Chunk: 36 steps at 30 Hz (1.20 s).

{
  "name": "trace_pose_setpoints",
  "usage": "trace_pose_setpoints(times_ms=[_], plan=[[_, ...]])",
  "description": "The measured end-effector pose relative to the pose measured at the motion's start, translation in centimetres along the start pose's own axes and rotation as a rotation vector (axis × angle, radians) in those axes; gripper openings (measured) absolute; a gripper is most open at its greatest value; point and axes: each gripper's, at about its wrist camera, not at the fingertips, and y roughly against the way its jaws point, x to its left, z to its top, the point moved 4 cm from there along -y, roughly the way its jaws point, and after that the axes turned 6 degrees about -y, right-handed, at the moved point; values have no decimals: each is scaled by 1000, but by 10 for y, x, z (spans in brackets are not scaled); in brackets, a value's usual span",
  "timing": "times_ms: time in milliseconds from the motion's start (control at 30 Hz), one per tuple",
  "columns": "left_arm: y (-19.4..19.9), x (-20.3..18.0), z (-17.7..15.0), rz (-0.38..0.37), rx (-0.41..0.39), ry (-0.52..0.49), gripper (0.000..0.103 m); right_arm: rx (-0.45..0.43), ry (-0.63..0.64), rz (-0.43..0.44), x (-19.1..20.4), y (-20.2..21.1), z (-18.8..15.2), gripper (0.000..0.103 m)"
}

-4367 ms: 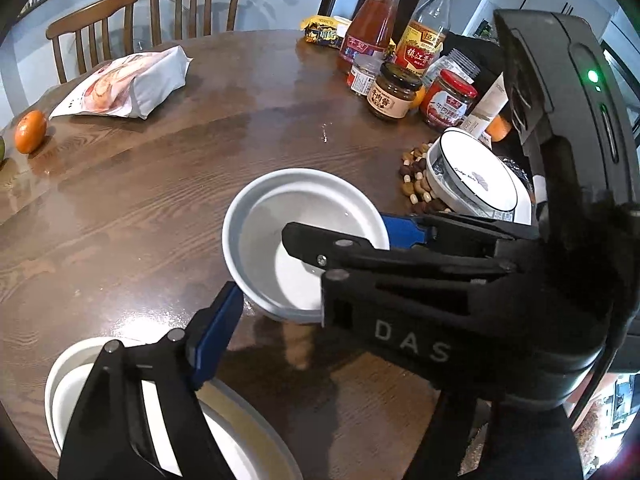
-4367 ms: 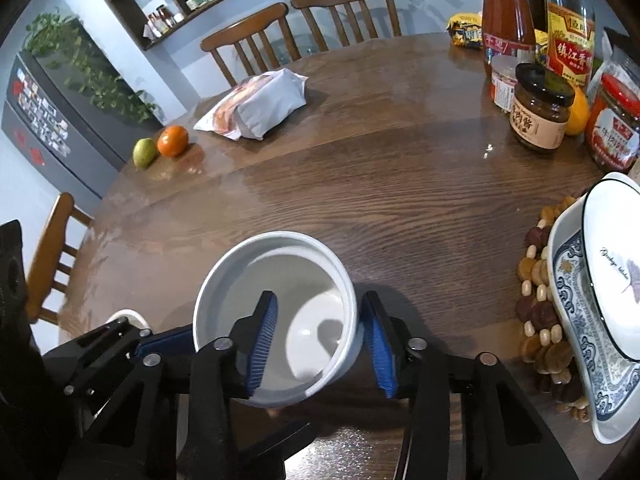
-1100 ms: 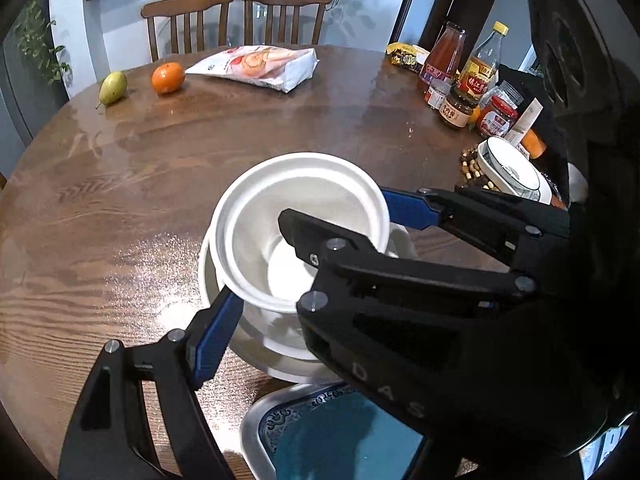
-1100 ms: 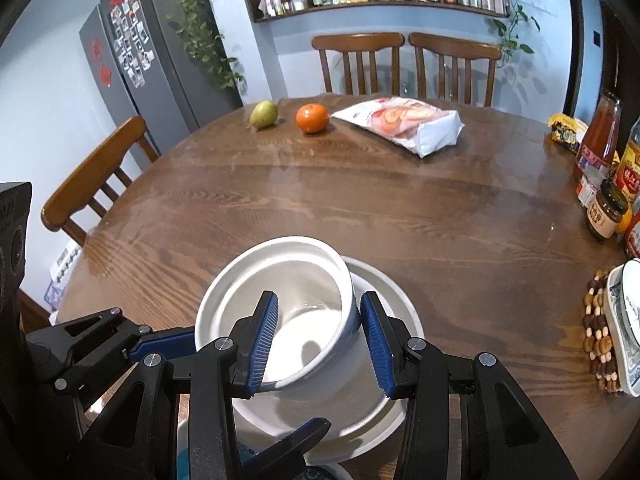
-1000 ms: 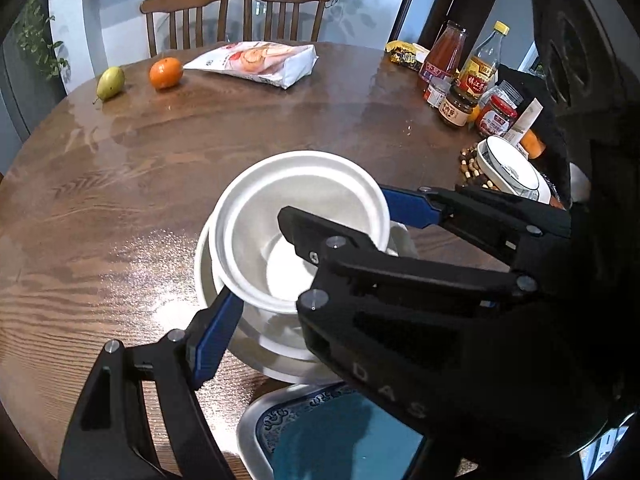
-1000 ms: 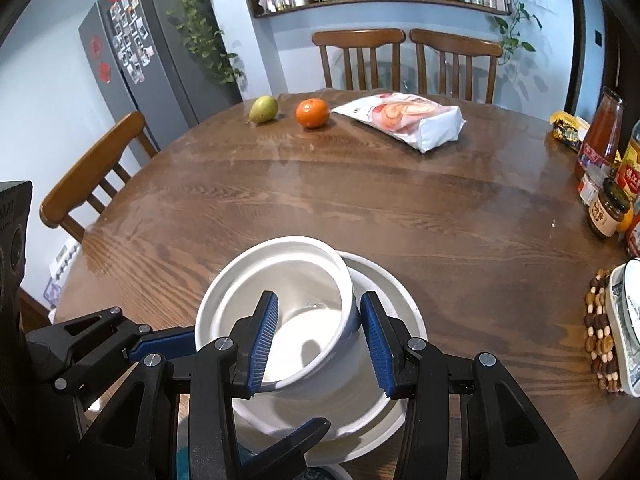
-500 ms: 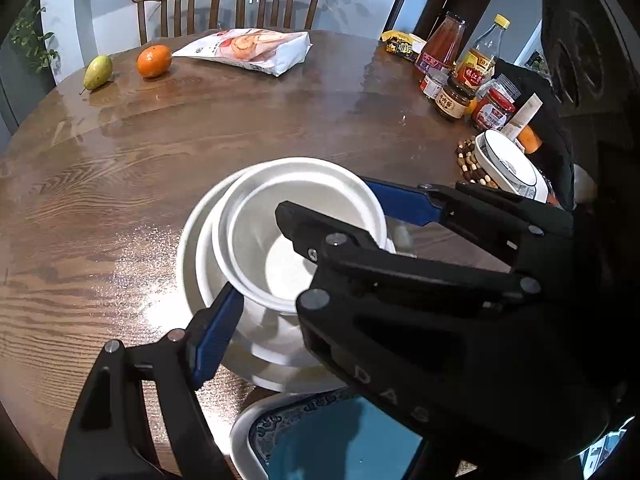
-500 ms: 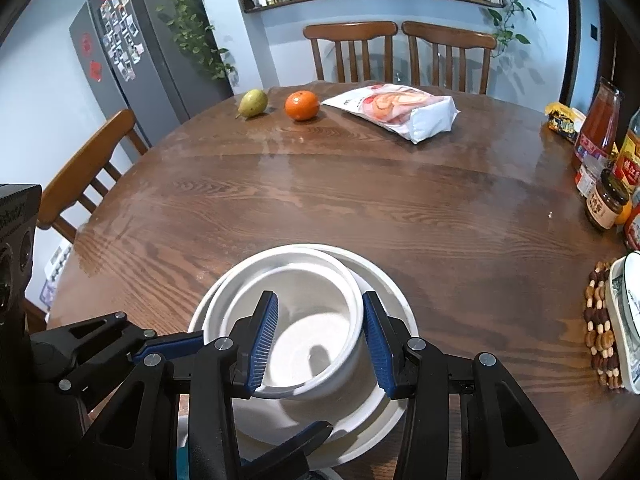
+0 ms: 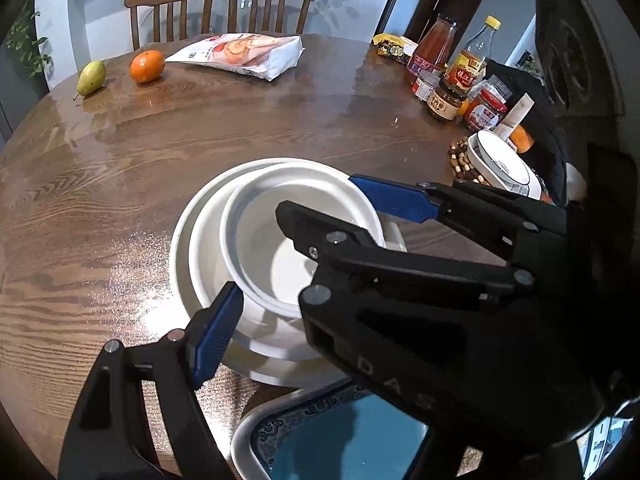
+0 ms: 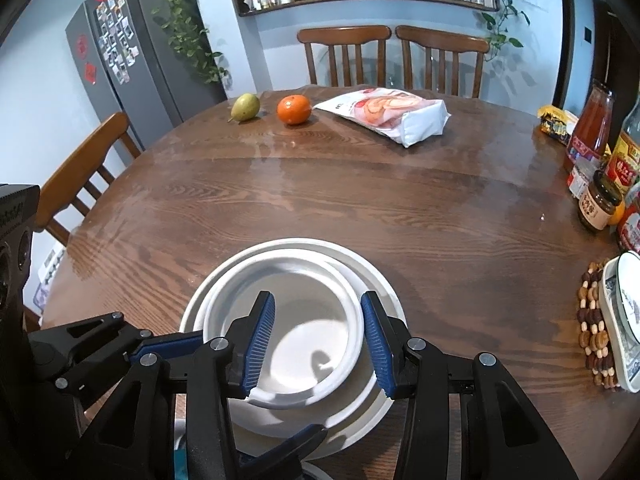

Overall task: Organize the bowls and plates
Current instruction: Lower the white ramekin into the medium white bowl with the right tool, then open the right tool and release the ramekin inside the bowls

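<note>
Step in hand, as I judge it: seating the small round white ceramic bowl (image 9: 260,240) in the stack, then letting go.

- Left gripper (image 9: 304,264): jaws wide, one blue pad on each side of the stack; no press on anything visible.
- Bowl sits inside the wider white dishes (image 9: 184,264) near the near edge of the round dark wooden table (image 10: 360,208). It seems slightly off-centre.
- Right gripper (image 10: 318,340): narrow, clamped across the bowl's near wall, one pad inside and one outside.
- To do it well: check the bowl rests level, open the right jaws gently, draw back and up without catching the rim. The left jaws can steady the stack if it slides.
- Blue-glazed dish with patterned rim (image 9: 344,440) lies just below; avoid it.

Writing:
- White snack bag (image 10: 388,114), far edge: print unreadable.
- Right gripper body: letters "D A S" (image 9: 392,388).
- Yellow-labelled bottle (image 10: 624,160), right edge: "镇江".
- Brown jar (image 10: 600,204): characters too small to read.
</note>
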Motion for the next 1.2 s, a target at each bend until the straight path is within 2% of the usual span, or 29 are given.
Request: trace_pose_setpoints(times_ms=[267, 467, 700, 733, 767, 833, 1033, 1100, 1200], plan=[[10, 1, -1, -33, -37, -7, 79, -19, -10, 1, -1, 4, 2, 51], [31, 3, -3, -40, -117, -12, 82, -39, -36, -5, -5, 7, 3, 51], [34, 12, -4, -33, -128, 25, 82, -64, -57, 22, -5, 12, 6, 51], [35, 13, -4, -29, -136, 31, 82, -68, -62, 30, -6, 13, 6, 53], [38, 14, -3, -25, -149, 38, 82, -72, -70, 38, -7, 14, 7, 60], [42, 17, -4, -26, -168, 47, 82, -87, -101, 56, -11, 16, 8, 64], [48, 34, -1, -41, -224, 140, 89, -126, -212, 84, -30, 19, 12, 65], [48, 40, 0, -21, -237, 167, 95, -123, -255, 80, -38, 15, 13, 65], [47, 45, 1, -7, -248, 204, 96, -103, -311, 80, -47, 9, 13, 65]])
